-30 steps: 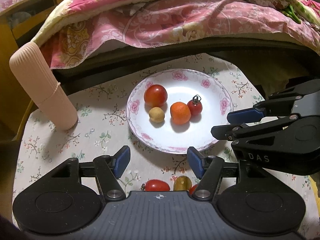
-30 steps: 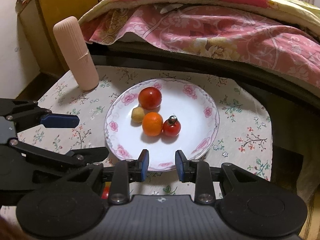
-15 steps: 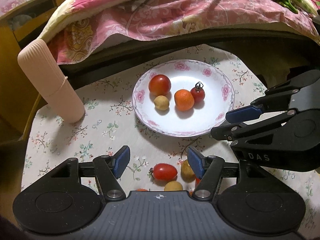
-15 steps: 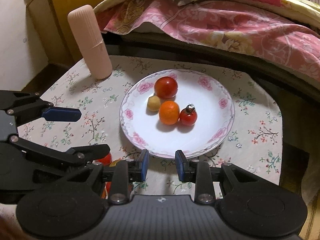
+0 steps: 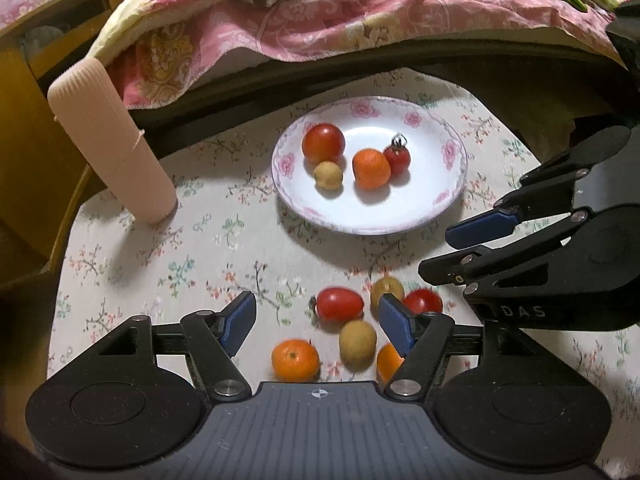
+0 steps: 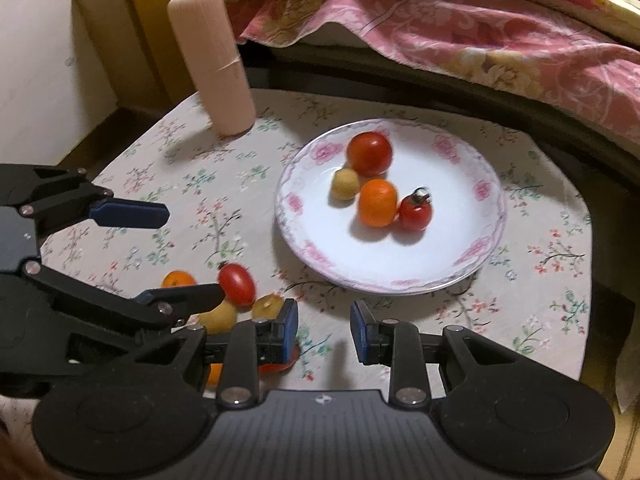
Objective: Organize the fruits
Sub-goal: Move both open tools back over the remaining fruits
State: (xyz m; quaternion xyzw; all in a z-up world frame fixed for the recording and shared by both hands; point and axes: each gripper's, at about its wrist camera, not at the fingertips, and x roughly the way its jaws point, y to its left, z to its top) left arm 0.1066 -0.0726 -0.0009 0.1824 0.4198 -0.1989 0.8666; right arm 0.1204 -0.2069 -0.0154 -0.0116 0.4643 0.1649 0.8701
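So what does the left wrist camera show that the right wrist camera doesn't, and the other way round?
Only the left wrist view shows the whole loose cluster: the round orange mandarin, the brownish oval kiwi and the oblong red tomato lie between the open left gripper fingers. Only the right wrist view shows the bare tablecloth between the open right gripper fingers and the white wall. Both show the floral white plate holding four fruits and the upright ribbed peach cylinder.

Four fruits lie on the plate [image 5: 448,196]; loose fruits [image 5: 340,304] before it.
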